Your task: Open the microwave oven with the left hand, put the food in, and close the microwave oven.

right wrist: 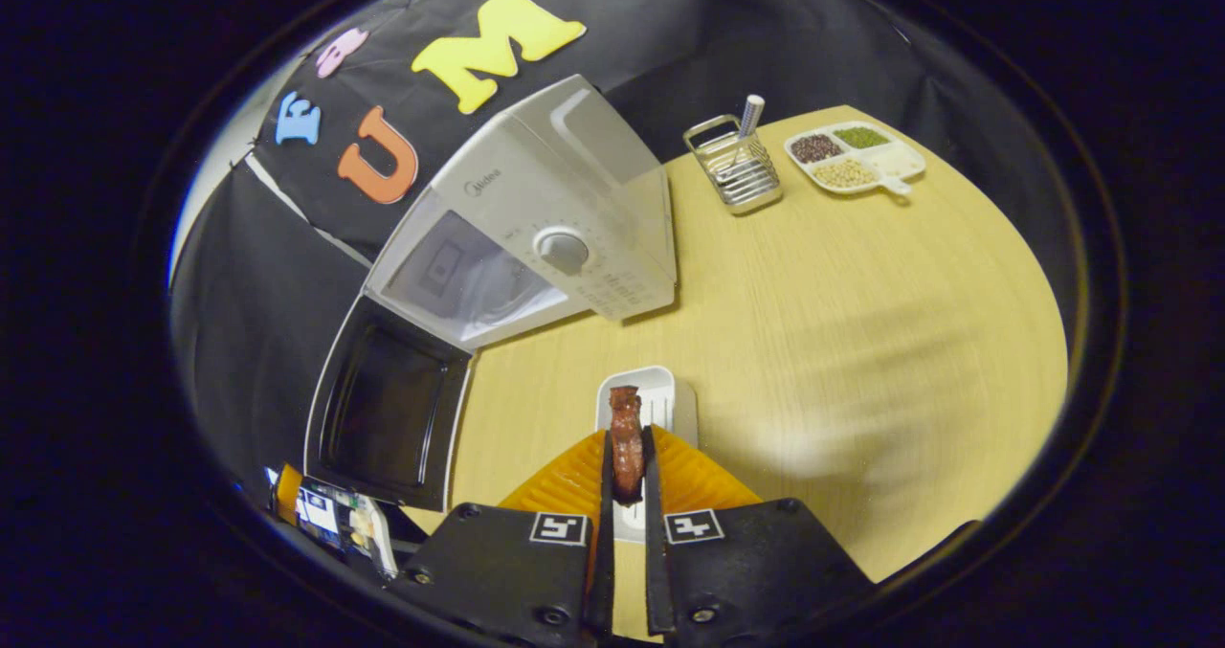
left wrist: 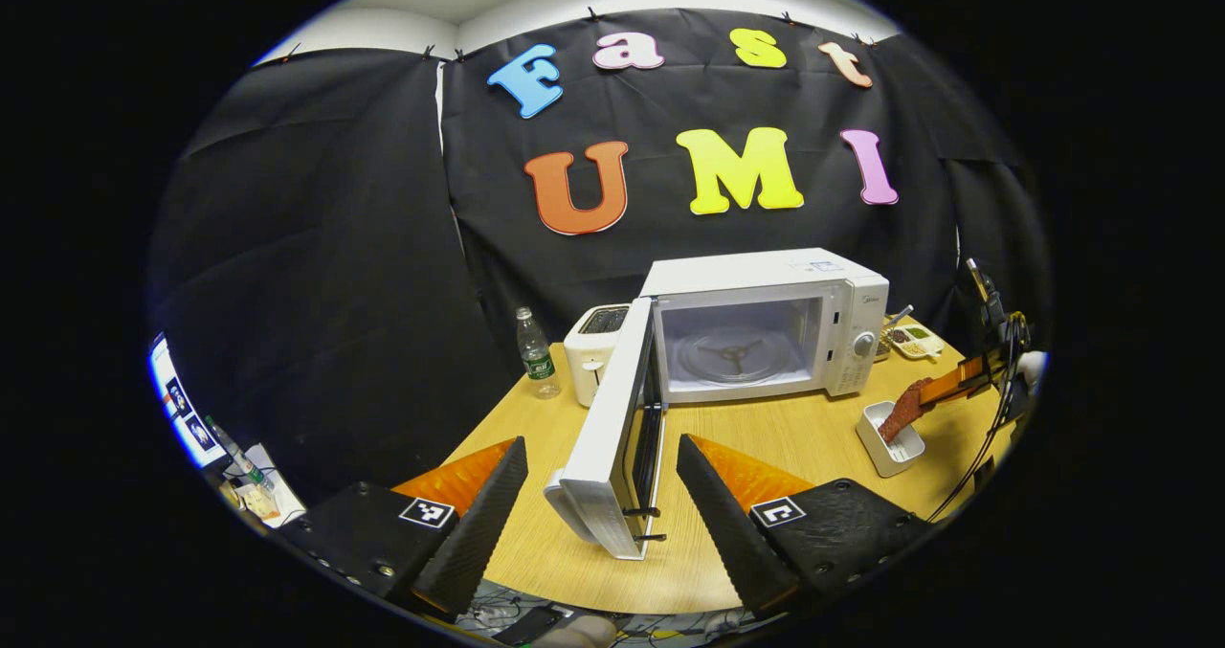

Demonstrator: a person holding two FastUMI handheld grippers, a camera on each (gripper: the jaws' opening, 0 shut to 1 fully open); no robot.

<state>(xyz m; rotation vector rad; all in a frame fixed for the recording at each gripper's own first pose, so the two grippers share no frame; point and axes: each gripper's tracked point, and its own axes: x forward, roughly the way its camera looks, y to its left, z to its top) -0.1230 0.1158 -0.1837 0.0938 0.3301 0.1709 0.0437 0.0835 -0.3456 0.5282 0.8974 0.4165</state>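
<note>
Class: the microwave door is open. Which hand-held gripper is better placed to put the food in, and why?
Right. The right hand-held gripper is shut on the food above the white dish; the left hand-held gripper stands open by the microwave door.

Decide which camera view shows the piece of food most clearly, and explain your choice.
The right gripper view: the piece of food sits close up, pinched in the right hand-held gripper above the white dish. The left gripper view shows the same food small and far off at the table's edge, over the dish.
</note>
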